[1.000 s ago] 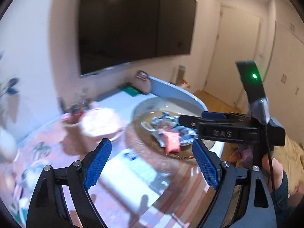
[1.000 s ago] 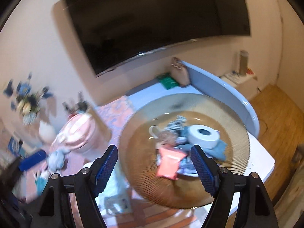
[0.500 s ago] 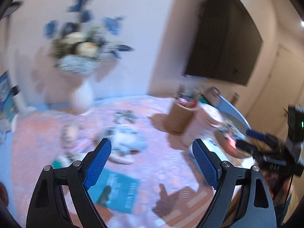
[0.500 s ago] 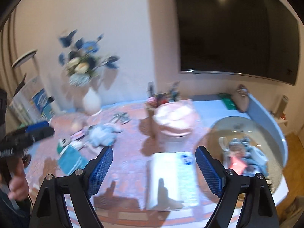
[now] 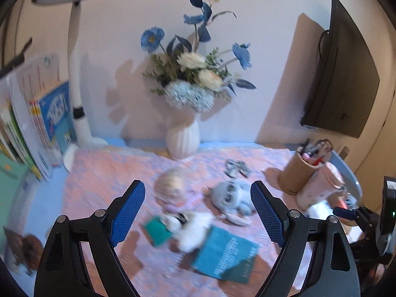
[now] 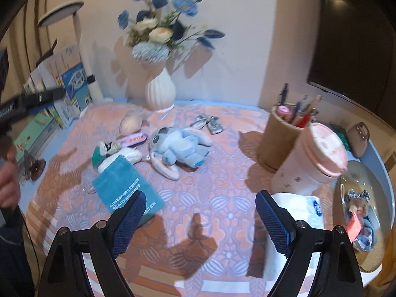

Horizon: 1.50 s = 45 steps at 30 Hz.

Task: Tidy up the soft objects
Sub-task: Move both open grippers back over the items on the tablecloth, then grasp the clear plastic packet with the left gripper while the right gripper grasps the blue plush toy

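Plush (image 6: 178,146) lies mid-counter beside a towel (image 6: 126,185), toward the back edge. Both grippers, left (image 5: 196,212) and right (image 6: 199,220), stand wide and empty. Blur probably hides small toys; a hasty grab could snag the towel or tip the cup (image 6: 314,153).

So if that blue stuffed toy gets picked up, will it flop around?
Probably. The blue stuffed toy lies sprawled on the patterned cloth with limbs splayed, so it likely sags. It looks plush and light, unlikely to roll or break.
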Each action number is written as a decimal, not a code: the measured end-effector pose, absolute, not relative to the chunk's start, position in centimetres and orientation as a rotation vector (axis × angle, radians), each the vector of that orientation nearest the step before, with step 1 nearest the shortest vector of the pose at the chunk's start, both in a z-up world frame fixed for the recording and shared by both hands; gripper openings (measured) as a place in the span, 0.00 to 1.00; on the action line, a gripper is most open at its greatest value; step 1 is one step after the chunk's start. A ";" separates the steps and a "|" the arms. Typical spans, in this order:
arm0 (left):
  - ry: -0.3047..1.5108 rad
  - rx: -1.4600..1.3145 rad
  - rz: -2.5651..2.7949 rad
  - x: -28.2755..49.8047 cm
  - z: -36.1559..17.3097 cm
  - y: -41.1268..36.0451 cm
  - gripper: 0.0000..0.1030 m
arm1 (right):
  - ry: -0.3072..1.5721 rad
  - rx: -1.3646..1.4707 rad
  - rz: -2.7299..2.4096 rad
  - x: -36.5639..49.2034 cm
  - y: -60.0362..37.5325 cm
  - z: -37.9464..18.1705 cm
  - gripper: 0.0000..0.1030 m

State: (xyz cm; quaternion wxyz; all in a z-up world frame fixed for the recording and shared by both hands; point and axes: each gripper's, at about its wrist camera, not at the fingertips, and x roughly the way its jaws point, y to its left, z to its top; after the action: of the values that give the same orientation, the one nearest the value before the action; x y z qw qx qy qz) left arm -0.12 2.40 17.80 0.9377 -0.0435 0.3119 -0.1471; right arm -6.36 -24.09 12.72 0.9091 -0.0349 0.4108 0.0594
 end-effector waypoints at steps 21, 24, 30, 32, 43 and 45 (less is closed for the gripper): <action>0.791 -0.159 -0.352 13.5 6.0 -0.3 0.83 | 0.934 -0.010 0.181 4.8 -22.6 10.3 0.87; 0.859 -0.129 -0.360 14.3 4.5 -1.0 0.83 | 0.976 0.013 0.209 6.9 -21.9 8.4 0.87; 0.885 -0.107 -0.331 14.5 4.0 -0.2 0.83 | 1.012 -0.057 0.263 9.9 -18.8 5.4 0.87; 0.899 -0.107 -0.318 14.5 3.7 0.5 0.83 | 1.020 -0.121 0.254 10.3 -17.9 4.4 0.87; 1.039 -0.285 -0.375 16.8 0.1 2.2 0.76 | 1.028 -0.024 0.323 11.8 -18.9 1.1 0.89; 1.022 -0.295 -0.369 16.9 -0.1 2.4 0.66 | 1.014 0.019 0.333 11.6 -19.3 0.9 0.89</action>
State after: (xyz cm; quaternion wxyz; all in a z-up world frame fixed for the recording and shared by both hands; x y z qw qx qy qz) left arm 16.94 2.38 -0.07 0.8456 -0.1399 0.4844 -0.1750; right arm 11.59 -19.35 0.88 0.8608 0.0090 0.4834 0.1589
